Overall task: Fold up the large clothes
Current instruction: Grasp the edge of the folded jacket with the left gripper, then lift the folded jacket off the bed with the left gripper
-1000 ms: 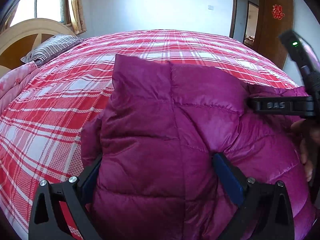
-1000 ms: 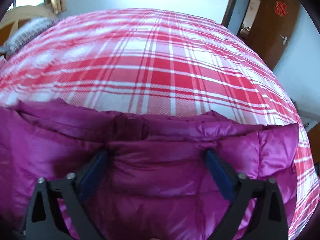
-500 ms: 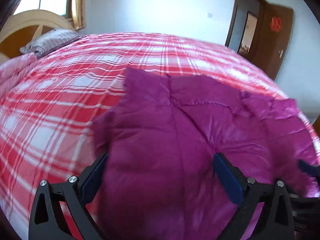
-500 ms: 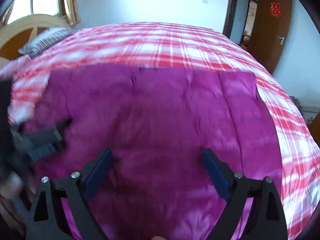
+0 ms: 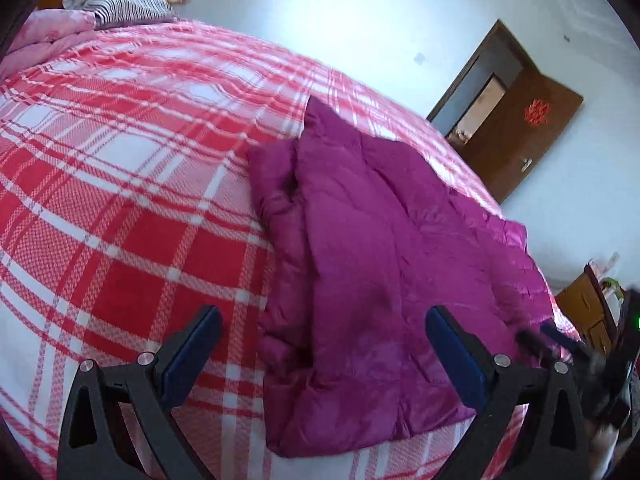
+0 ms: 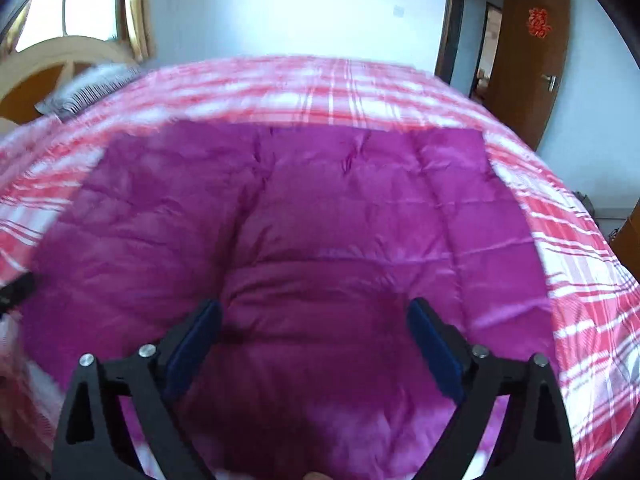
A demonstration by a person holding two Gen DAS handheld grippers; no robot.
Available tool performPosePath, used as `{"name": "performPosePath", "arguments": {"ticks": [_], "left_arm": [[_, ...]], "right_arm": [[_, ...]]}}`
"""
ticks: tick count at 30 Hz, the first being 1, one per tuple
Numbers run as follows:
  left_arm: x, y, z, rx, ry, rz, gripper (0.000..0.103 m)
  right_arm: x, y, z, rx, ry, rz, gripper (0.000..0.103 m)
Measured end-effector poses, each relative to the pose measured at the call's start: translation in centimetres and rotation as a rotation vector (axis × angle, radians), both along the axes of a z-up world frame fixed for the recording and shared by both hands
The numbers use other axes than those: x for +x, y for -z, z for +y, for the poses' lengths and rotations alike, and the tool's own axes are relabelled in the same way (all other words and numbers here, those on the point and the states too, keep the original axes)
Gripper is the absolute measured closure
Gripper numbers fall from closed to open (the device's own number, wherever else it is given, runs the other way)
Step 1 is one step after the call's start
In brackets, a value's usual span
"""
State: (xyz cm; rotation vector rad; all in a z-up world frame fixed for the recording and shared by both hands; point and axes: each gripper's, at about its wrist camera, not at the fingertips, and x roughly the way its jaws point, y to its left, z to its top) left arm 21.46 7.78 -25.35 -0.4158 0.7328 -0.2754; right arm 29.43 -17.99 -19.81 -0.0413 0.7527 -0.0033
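Observation:
A magenta quilted down jacket [image 5: 384, 264] lies folded flat on the red and white plaid bed [image 5: 120, 184]. In the left wrist view my left gripper [image 5: 324, 344] is open and empty, above the jacket's near left edge. In the right wrist view the jacket [image 6: 304, 216] fills the middle, and my right gripper [image 6: 314, 340] is open and empty just above its near part. The right gripper also shows blurred at the left wrist view's right edge [image 5: 560, 344]. A dark tip of the left gripper shows at the left edge [image 6: 16, 288].
A striped pillow [image 5: 120, 4] and a pink quilt [image 5: 52, 36] lie at the bed's head by a wooden headboard [image 6: 52, 64]. A brown door [image 6: 524, 52] stands open beyond the bed. A wooden cabinet [image 5: 588, 312] is at the right.
Both grippers have pulled back and lifted off the jacket. The left one has swung left, so the jacket now lies lower and flatter on the bed.

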Motion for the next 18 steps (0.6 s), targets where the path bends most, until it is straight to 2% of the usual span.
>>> {"name": "performPosePath", "arguments": {"ticks": [5,6,8,10,11,12,14,18], "left_arm": [[0.4,0.1,-0.7,-0.034,0.053,-0.016,0.004],[0.5,0.1,-0.9,-0.072,0.088,-0.018,0.019],[0.7,0.3,-1.4,-0.100,0.128,0.010,0.040],[0.9,0.3,-1.3,-0.116,0.136,0.008,0.050],[0.9,0.3,-1.2,-0.142,0.145,0.015,0.065],[0.9,0.2,-1.0,-0.180,0.147,0.021,0.072],[0.7,-0.6,-0.9,-0.210,0.136,0.015,0.075],[-0.7,-4.8,-2.2,-0.197,0.168,-0.080,0.076]], "right_arm": [[-1.1,2.3,0.0,-0.013,-0.022,0.032,0.007],[-1.0,2.7,0.2,-0.025,-0.025,0.034,0.007],[-0.5,3.3,0.6,-0.037,-0.032,0.045,0.005],[0.1,3.5,0.4,-0.024,-0.038,0.054,0.004],[0.2,3.6,0.2,-0.012,-0.041,0.058,0.002],[0.3,3.6,0.0,0.000,-0.045,0.059,0.002],[0.3,3.7,0.1,0.002,-0.050,0.048,0.001],[-0.4,3.7,0.2,0.016,-0.051,0.014,0.000]]}}
